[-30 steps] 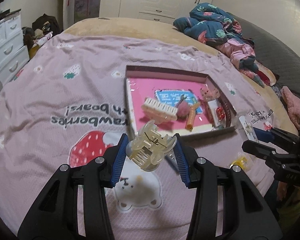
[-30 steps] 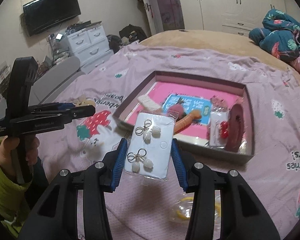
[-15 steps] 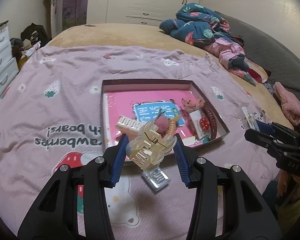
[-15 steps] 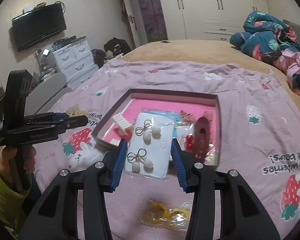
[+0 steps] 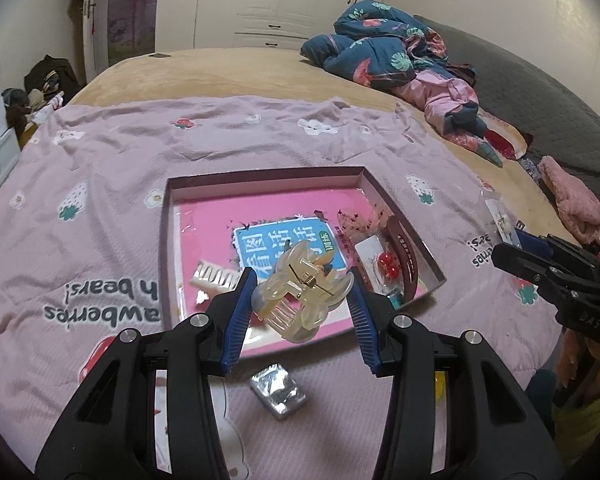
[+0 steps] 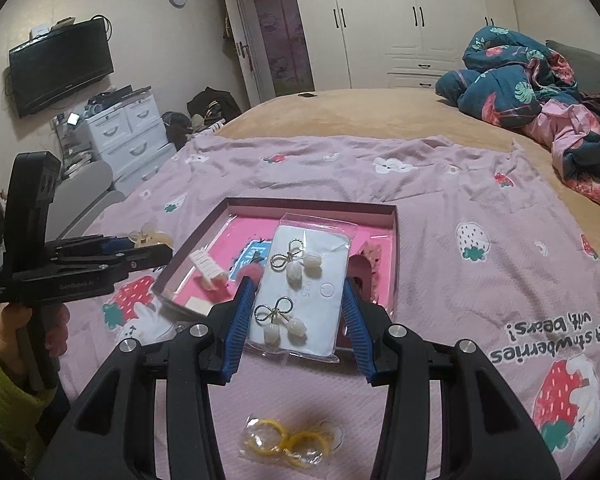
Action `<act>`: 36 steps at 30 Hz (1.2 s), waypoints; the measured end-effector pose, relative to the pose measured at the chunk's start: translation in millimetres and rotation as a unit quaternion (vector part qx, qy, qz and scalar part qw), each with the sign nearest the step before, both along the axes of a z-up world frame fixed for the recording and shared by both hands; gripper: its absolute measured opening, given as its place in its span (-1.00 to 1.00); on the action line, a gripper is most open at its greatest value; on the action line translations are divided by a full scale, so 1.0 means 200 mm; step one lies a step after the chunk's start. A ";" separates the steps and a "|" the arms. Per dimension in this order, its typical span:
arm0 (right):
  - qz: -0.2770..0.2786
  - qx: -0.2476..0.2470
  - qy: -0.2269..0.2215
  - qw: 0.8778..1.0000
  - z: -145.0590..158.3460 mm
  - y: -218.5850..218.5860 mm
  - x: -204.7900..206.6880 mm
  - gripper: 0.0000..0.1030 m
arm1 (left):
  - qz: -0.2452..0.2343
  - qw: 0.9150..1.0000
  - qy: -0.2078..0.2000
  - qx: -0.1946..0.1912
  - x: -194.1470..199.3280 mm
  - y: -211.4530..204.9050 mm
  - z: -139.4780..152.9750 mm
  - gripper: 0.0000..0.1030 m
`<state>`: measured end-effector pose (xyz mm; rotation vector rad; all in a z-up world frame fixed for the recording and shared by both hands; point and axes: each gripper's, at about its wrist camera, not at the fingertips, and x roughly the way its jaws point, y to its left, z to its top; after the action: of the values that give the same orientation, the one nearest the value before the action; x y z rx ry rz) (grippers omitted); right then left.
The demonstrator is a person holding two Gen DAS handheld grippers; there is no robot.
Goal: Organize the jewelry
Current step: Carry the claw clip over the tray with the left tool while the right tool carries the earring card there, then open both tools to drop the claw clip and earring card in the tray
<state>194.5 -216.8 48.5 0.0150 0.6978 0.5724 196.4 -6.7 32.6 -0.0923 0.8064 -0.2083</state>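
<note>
While both tools hang above the bed, each view adds detail the other lacks.

Left wrist view: left tool (image 5: 302, 294) is clamped on a translucent yellowish claw clip (image 5: 300, 294), held over the near part of the pink-lined tray (image 5: 260, 174); only here do the blue label, red-bead packet (image 5: 384, 266) and dark red hairband (image 5: 404, 248) in the tray show plainly, and the silvery packet (image 5: 278, 390) on the purple blanket (image 5: 100, 184) below the tool.

Right wrist view: right tool (image 6: 296, 314) is clamped on an earring card (image 6: 304, 300) in a clear sleeve, held above the tray's near edge; only here do the yellow rings (image 6: 286, 440) in their bag on the blanket show whole.

Hidden: the card covers much of the tray's contents; in the left view, the right tool (image 5: 556, 272) is cut off at the frame edge.

Change: a second ago the clip hung short of the tray, over the blanket's bear print; the tray now sits closer under both tools.
</note>
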 end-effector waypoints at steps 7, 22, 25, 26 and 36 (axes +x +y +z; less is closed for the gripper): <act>-0.005 -0.007 -0.003 1.000 -0.01 0.01 0.13 -0.16 | -0.001 1.000 0.013 0.011 0.14 -0.04 -0.06 -0.27; 0.014 -0.027 0.022 0.999 -0.20 0.18 0.32 -0.16 | 0.016 0.998 0.063 0.017 0.42 0.04 -0.25 -0.27; 0.022 -0.038 0.031 0.999 -0.27 0.23 0.33 -0.16 | 0.019 0.997 0.072 0.013 0.46 0.06 -0.27 -0.27; 0.026 -0.043 0.033 0.998 -0.29 0.26 0.33 -0.16 | 0.019 0.997 0.075 0.013 0.47 0.06 -0.28 -0.27; 0.049 -0.077 0.058 0.994 -0.46 0.45 0.37 -0.15 | 0.019 0.995 0.099 0.017 0.55 0.10 -0.33 -0.27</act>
<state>268.9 -127.4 -43.4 -0.1324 0.8575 0.6141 306.4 14.1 -34.1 -0.0976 1.0048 -0.1513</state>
